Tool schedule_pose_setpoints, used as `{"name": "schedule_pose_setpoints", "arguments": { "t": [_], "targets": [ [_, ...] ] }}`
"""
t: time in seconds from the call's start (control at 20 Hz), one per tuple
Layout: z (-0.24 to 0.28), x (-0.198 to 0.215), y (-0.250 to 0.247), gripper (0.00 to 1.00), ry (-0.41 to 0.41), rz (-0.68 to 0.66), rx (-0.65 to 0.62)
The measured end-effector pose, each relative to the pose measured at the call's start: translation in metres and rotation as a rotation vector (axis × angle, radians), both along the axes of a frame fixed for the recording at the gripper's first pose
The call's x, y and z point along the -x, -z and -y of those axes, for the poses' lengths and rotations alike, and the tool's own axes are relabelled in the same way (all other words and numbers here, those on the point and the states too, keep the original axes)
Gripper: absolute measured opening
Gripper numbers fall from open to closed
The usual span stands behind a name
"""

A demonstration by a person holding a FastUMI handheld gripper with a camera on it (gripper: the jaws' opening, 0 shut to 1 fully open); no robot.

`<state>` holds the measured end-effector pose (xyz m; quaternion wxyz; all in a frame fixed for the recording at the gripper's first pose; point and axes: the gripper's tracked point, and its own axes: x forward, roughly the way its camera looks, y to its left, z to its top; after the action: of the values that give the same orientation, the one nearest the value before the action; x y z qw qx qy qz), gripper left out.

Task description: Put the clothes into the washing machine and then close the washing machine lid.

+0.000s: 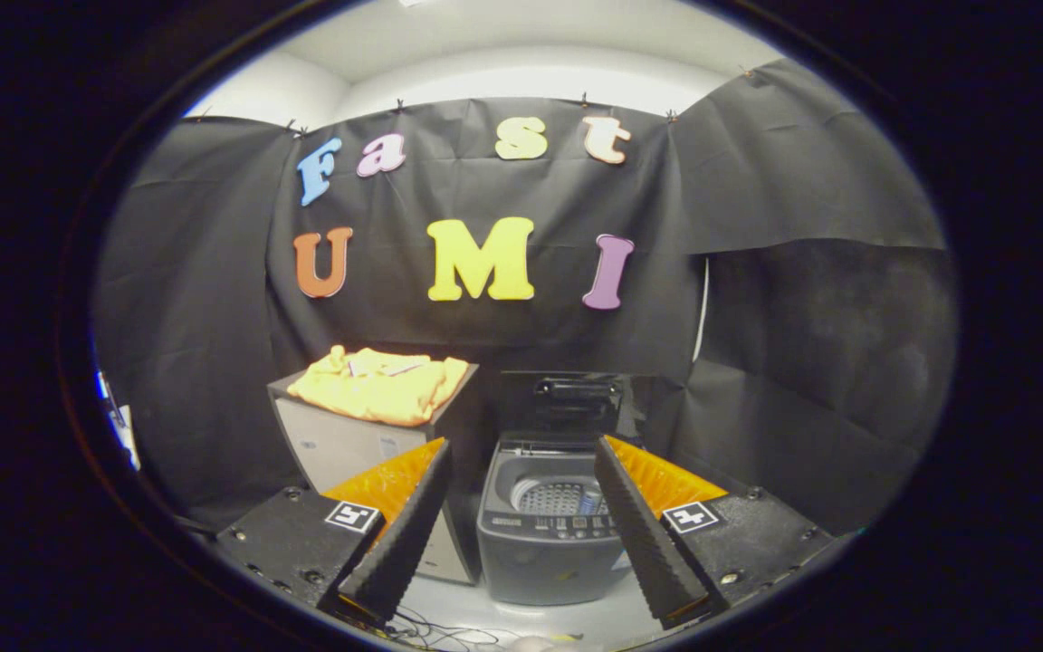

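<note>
Beyond the fingertips, between the two fingers, stands a small grey top-loading washing machine (547, 525) on the floor, its lid (576, 398) raised upright at the back and its perforated drum (558, 496) open to view. As far as the gripper view shows, the drum holds no garment. Ahead of the left finger and farther back, a box-like stand (340, 444) sits just beside the machine, and on its top lies a loosely folded pile of yellow clothes (378, 385), with a pale patch showing in the folds.

Judging from this, the task is at its very start: the clothes are not yet picked up, nothing is loaded, and the lid is not yet closed. Left to do are reaching the pile, grasping it, carrying it over the drum, dropping it in, and then swinging the lid down.

The gripper (521, 457) has its fingers spread wide, their ridged black pads (404, 534) facing each other with nothing between them. They hold nothing and touch nothing, and both the pile and the machine lie well apart from the tips.
</note>
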<state>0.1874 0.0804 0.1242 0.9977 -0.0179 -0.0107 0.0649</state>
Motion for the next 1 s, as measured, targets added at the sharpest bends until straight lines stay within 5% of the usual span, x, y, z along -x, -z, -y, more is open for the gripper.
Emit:
{"name": "schedule_pose_setpoints", "arguments": {
  "t": [0.5,1.0],
  "targets": [
    [-0.127,-0.155,-0.071,0.99,-0.190,-0.042,-0.003],
    [-0.263,-0.243,-0.049,0.99,-0.295,-0.212,0.036]
  ]
}}
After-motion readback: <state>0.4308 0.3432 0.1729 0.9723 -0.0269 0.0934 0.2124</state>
